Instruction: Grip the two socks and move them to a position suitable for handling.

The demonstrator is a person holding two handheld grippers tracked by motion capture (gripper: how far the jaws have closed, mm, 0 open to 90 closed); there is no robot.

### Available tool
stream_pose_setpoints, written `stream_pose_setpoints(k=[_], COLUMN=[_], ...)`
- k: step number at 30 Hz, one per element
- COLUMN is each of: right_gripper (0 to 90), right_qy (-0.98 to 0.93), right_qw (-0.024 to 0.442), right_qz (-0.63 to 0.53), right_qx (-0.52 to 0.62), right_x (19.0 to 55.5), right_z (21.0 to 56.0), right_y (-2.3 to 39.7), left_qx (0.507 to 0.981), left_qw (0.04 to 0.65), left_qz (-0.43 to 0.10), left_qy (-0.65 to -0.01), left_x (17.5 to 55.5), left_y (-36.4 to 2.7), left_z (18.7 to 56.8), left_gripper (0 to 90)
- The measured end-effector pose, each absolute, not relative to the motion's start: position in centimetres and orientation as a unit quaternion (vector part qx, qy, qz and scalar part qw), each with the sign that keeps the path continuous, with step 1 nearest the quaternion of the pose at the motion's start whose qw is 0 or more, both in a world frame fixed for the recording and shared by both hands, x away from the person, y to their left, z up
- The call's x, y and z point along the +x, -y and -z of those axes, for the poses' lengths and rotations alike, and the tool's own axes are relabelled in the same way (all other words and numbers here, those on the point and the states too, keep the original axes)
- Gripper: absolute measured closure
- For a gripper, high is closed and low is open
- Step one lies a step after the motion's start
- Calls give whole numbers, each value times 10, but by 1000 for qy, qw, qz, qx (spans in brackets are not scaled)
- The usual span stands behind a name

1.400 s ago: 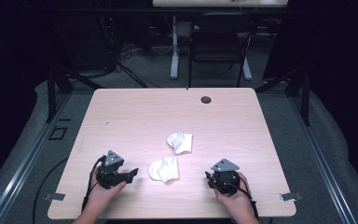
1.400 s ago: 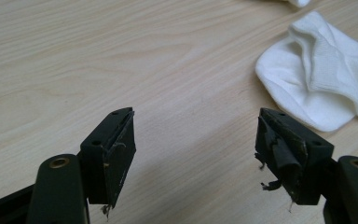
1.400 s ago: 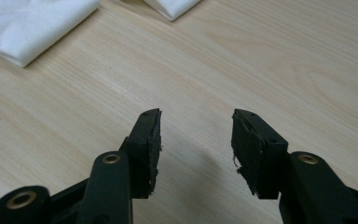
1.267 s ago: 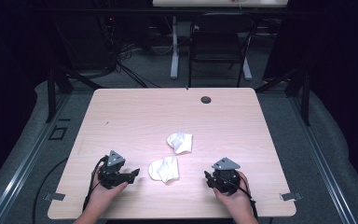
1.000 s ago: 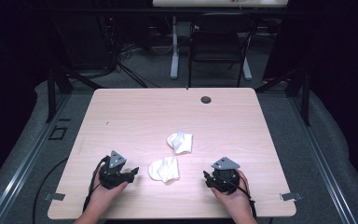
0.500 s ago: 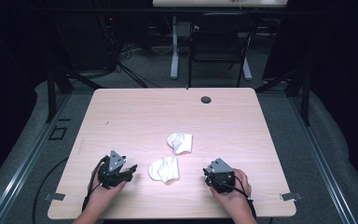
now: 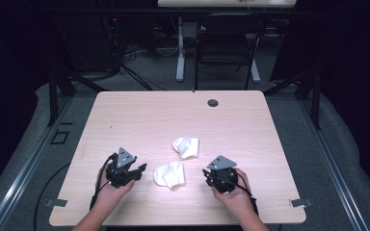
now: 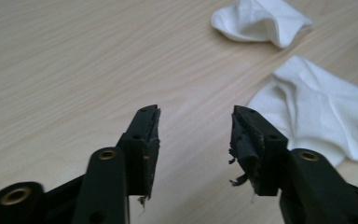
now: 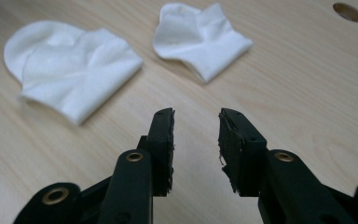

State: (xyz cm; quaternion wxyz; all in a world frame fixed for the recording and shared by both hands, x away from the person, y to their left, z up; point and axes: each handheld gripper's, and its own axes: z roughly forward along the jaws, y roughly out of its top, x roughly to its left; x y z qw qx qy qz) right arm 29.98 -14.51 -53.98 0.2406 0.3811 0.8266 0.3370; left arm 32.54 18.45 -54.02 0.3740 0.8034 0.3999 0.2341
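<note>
On the near half of the wooden table, two white socks are laid, close together but apart. The nearer sock is found between the two grippers, touched by neither. The left gripper is held just left of it, jaws parted, nothing between them. The right gripper is held to the right of that sock, jaws likewise parted and empty. A round grommet hole is noted near the far edge. A chair is seen beyond the table.
</note>
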Motion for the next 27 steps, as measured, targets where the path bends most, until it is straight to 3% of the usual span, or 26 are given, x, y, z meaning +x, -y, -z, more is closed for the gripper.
stream_pose_setpoints(k=[5, 27], right_gripper=[700, 766], right_qy=[-813, -833], right_qw=[234, 175], right_qz=[-362, -395], right_qx=[392, 346], right_x=[314, 311], right_z=[534, 541], right_y=[135, 73], left_qx=[808, 829], left_qw=[375, 381], left_qz=[-225, -200], left_qy=[-395, -358], left_x=[334, 321], left_y=[-180, -164], left_z=[546, 562], left_gripper=[623, 740])
